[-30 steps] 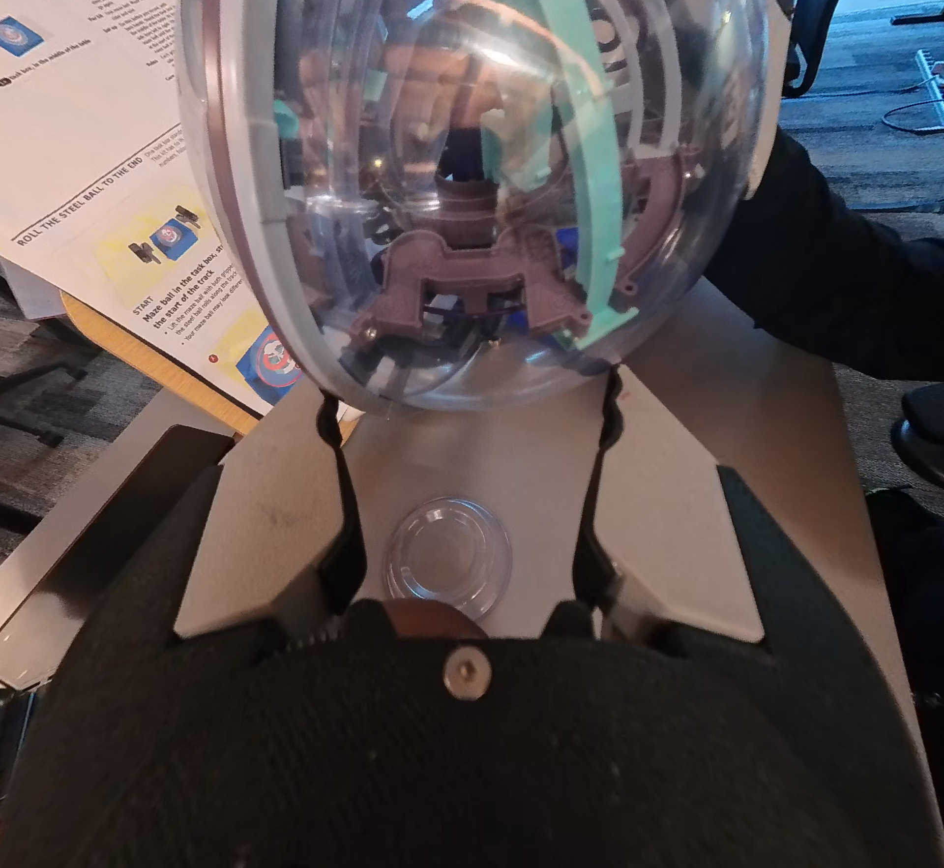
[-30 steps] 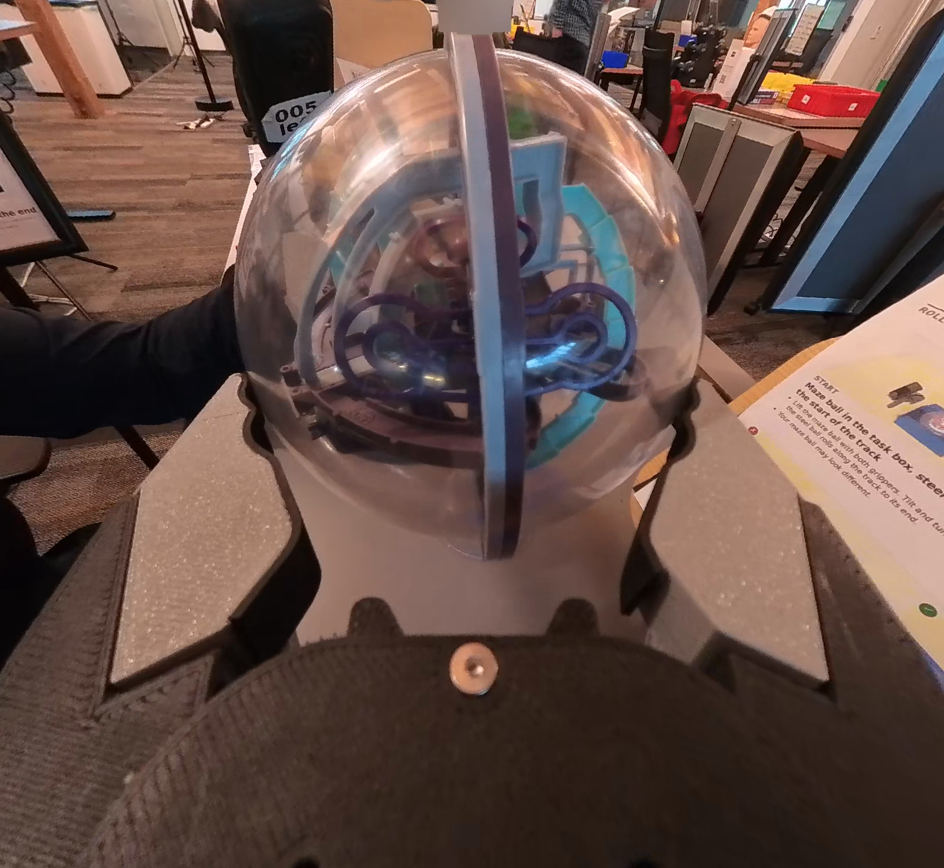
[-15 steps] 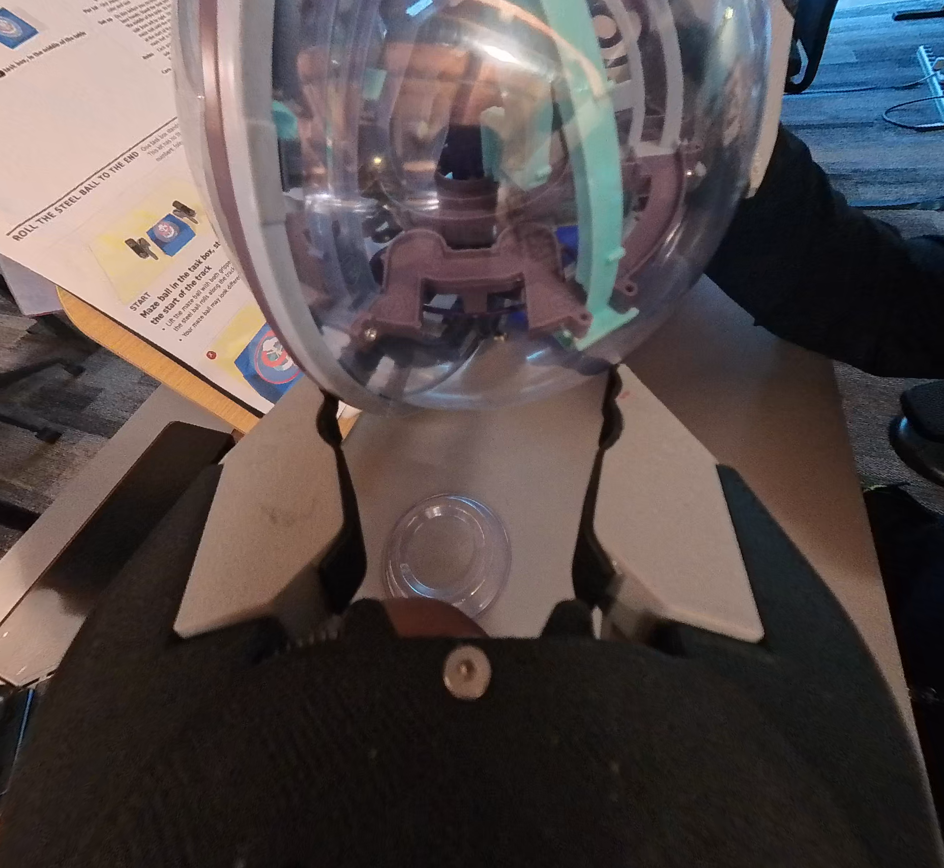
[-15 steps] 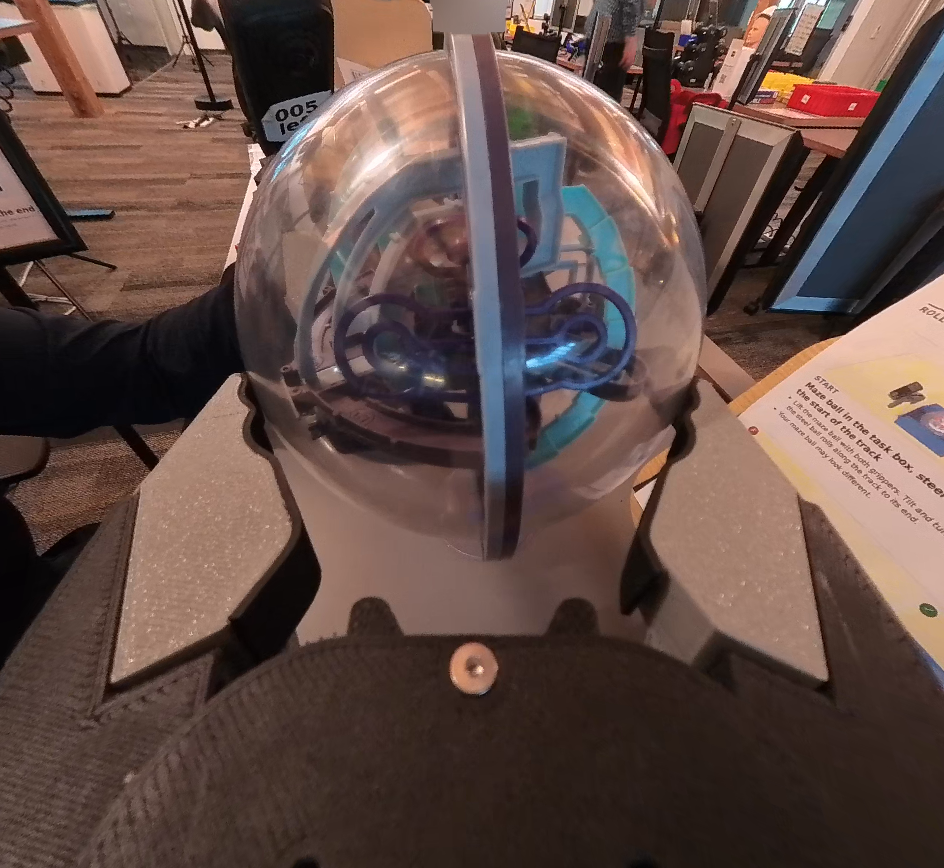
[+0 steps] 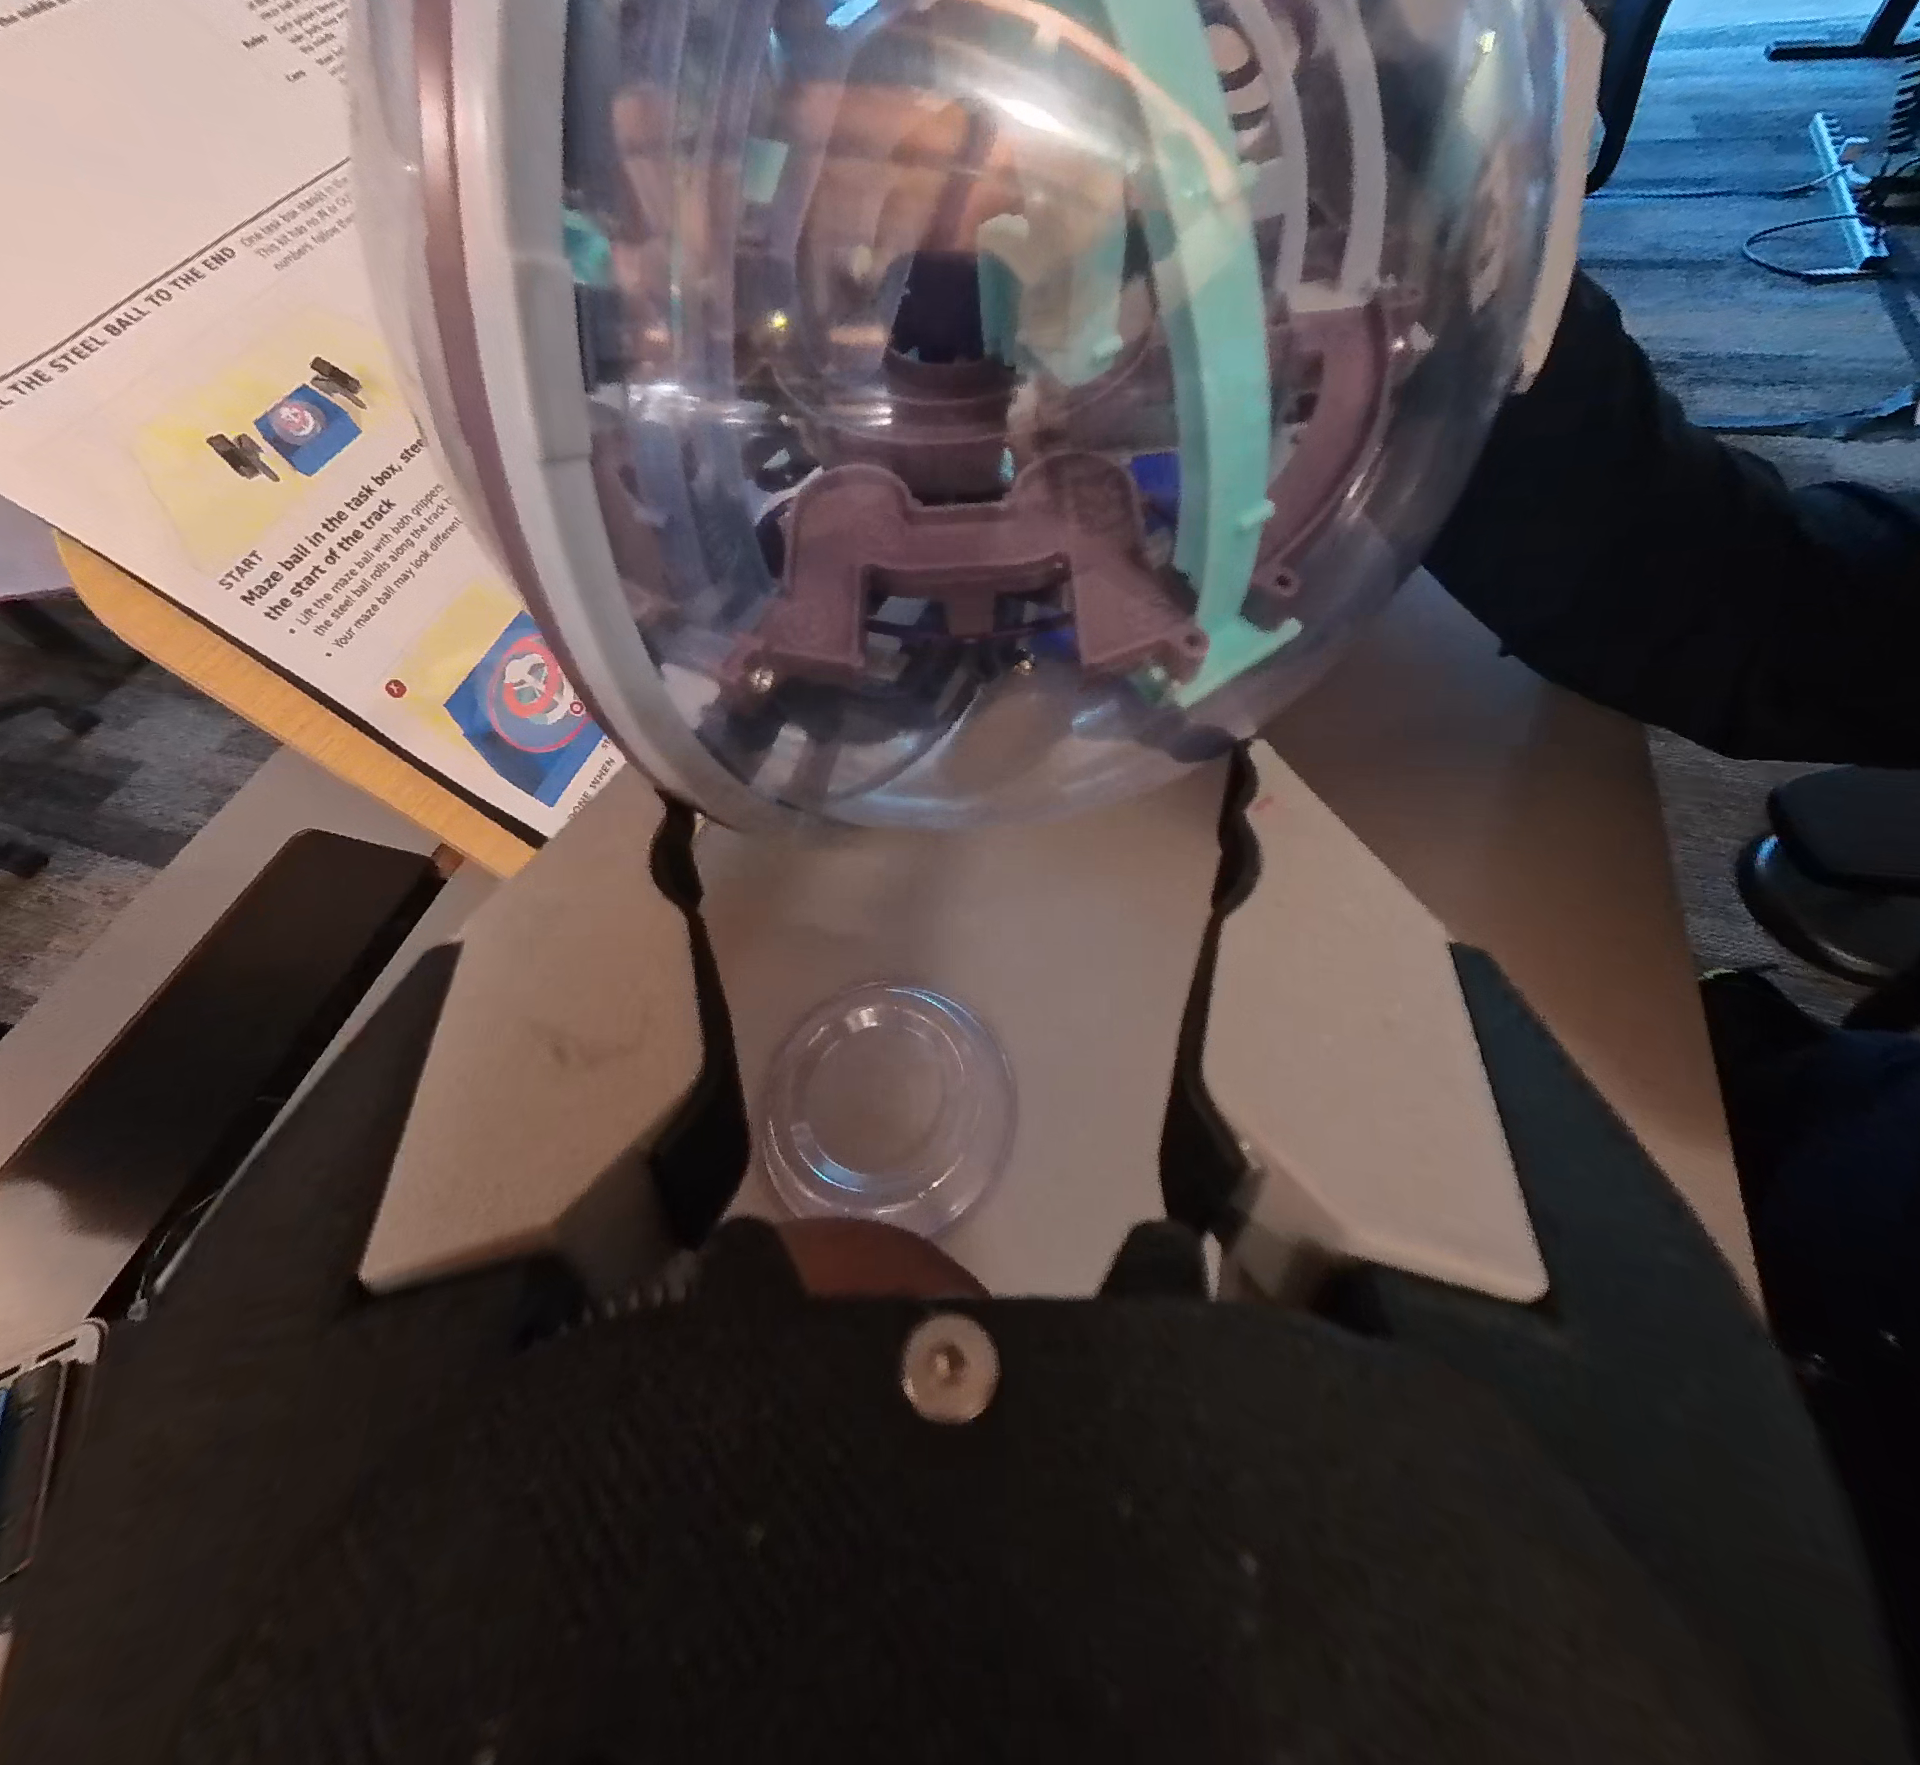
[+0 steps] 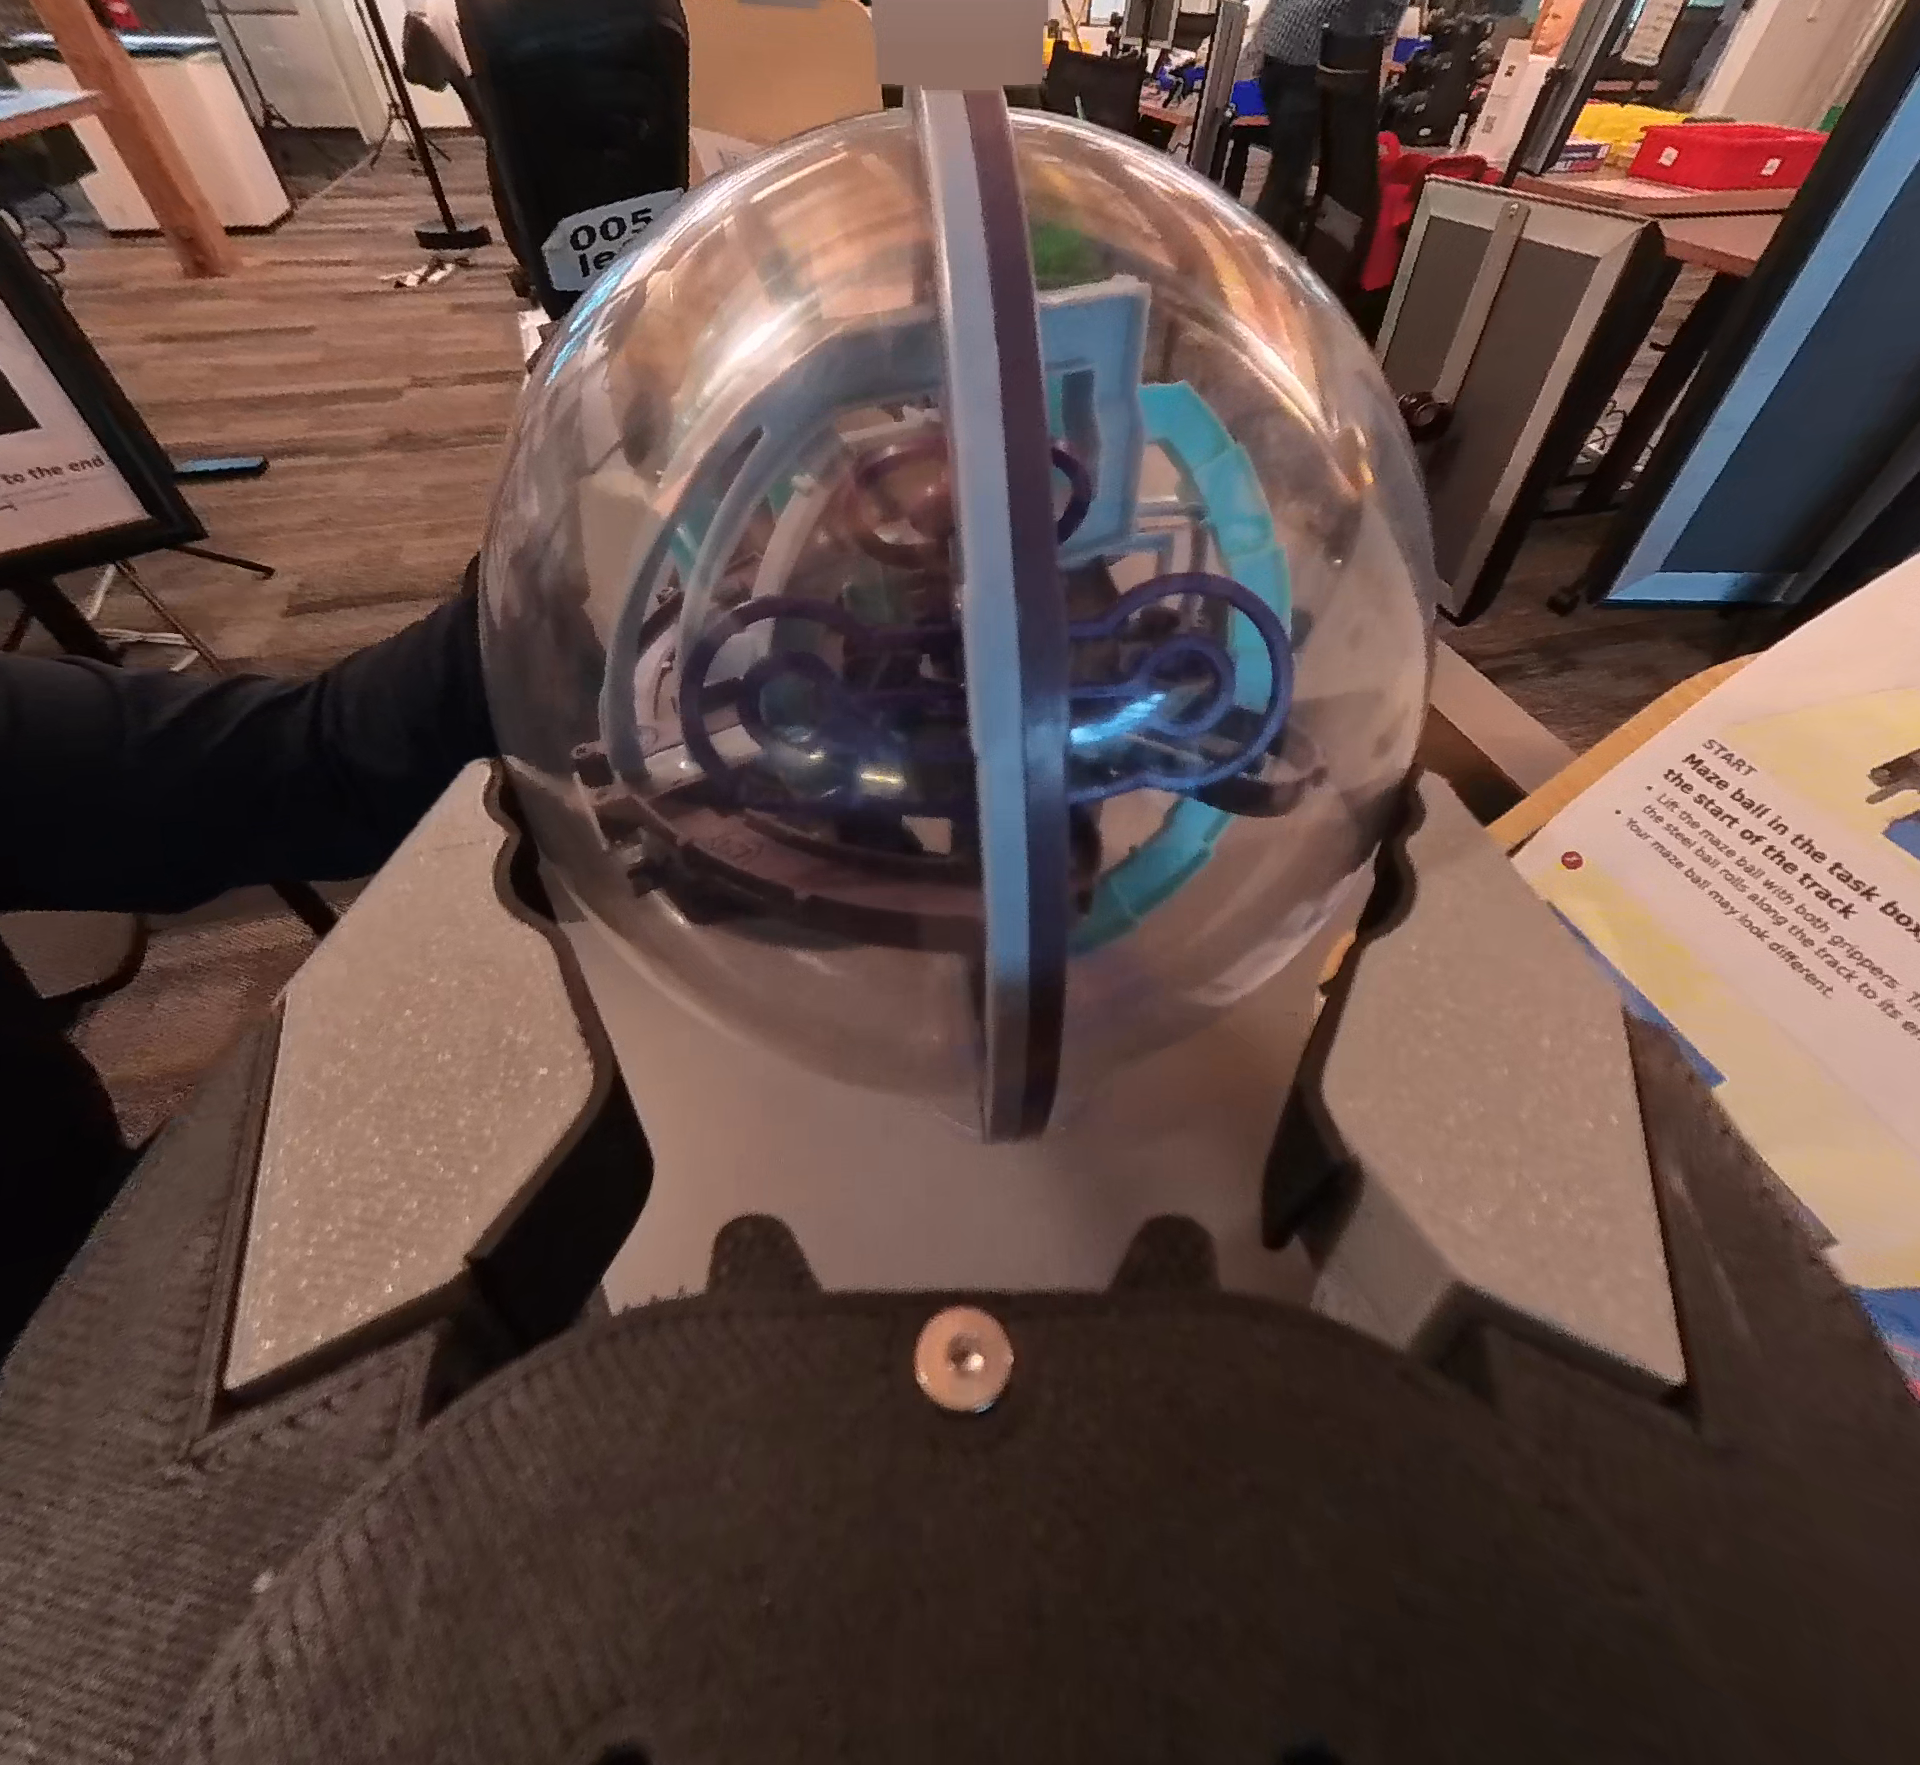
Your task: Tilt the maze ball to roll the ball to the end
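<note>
Wood floor (image 6: pixel 312 385), black chair (image 6: pixel 582 84), grey table (image 5: pixel 1455 780).

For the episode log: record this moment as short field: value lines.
held: maze ball, off the table
left gripper: fingers against the ball's underside
right gripper: fingers on both sides of the ball
seam ring: near upright in the right view
steel ball: cannot tell where
on table: clear stand, under the ball
beside: instruction sheet

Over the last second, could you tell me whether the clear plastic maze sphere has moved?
Yes: in the left wrist view the maze sphere has slid slightly left and down across the printed instruction sheet.
</note>
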